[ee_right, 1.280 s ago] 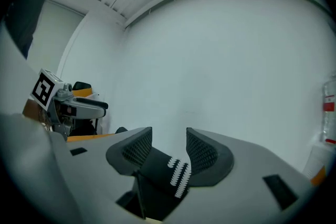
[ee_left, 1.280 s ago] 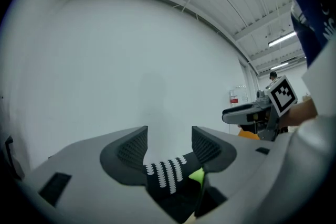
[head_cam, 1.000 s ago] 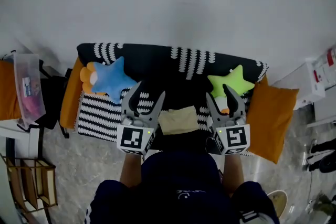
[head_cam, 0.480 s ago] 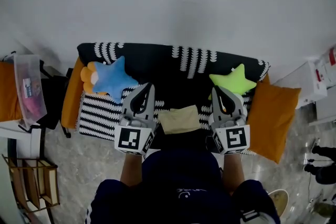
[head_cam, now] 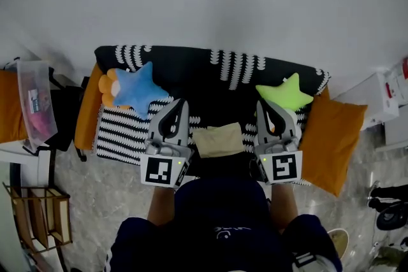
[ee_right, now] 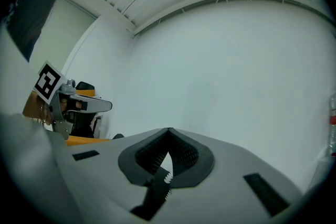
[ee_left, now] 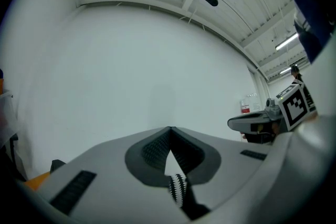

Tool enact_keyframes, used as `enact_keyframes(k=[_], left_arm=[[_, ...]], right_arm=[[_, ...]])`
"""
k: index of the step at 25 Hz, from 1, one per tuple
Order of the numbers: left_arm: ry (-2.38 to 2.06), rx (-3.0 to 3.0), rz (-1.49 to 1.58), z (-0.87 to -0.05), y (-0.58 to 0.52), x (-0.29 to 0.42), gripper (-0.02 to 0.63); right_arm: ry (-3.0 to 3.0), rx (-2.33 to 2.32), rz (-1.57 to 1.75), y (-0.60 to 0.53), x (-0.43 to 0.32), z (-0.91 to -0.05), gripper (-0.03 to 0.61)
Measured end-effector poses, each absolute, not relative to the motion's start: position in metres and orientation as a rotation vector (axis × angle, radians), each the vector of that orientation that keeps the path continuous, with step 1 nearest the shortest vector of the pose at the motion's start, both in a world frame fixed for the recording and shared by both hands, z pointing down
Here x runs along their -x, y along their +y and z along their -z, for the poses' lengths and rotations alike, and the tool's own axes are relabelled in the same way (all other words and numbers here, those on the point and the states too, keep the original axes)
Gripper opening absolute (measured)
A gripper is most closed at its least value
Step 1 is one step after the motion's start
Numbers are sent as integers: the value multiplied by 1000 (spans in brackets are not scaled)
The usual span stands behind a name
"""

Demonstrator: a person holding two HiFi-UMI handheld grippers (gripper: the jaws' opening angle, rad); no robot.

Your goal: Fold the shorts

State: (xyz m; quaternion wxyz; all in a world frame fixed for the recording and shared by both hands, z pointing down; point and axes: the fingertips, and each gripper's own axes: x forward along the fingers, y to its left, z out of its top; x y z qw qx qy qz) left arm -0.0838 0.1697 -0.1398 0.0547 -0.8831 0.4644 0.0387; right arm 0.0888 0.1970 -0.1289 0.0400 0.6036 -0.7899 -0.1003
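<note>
The beige shorts (head_cam: pixel 218 140) lie folded into a small rectangle on the sofa's black-and-white striped cover (head_cam: pixel 121 134), just in front of the person's body. My left gripper (head_cam: pixel 182 102) hovers left of them, jaws pressed together with nothing between. My right gripper (head_cam: pixel 260 104) hovers right of them, likewise shut and empty. Neither touches the shorts. In the left gripper view the closed jaws (ee_left: pixel 170 129) point level at a white wall. The right gripper view shows the same, its jaw tips (ee_right: pixel 169 130) meeting.
A blue star plush (head_cam: pixel 136 89) lies on the sofa's left, a green star plush (head_cam: pixel 285 93) on its right. Orange cushions (head_cam: pixel 333 140) flank the sofa. A clear box (head_cam: pixel 35 105) and a wooden rack (head_cam: pixel 35 216) stand at the left. A white wall is behind.
Both grippers' jaws have closed from wide open to shut, with nothing caught between them. The shorts have not moved.
</note>
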Motion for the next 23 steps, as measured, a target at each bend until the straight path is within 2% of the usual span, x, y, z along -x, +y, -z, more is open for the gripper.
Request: enact_keyframes(k=[23], left_arm=[[1407, 2625, -12, 129, 165, 81, 2]], right_arm=[[-2354, -1825, 350, 181, -97, 108, 8]])
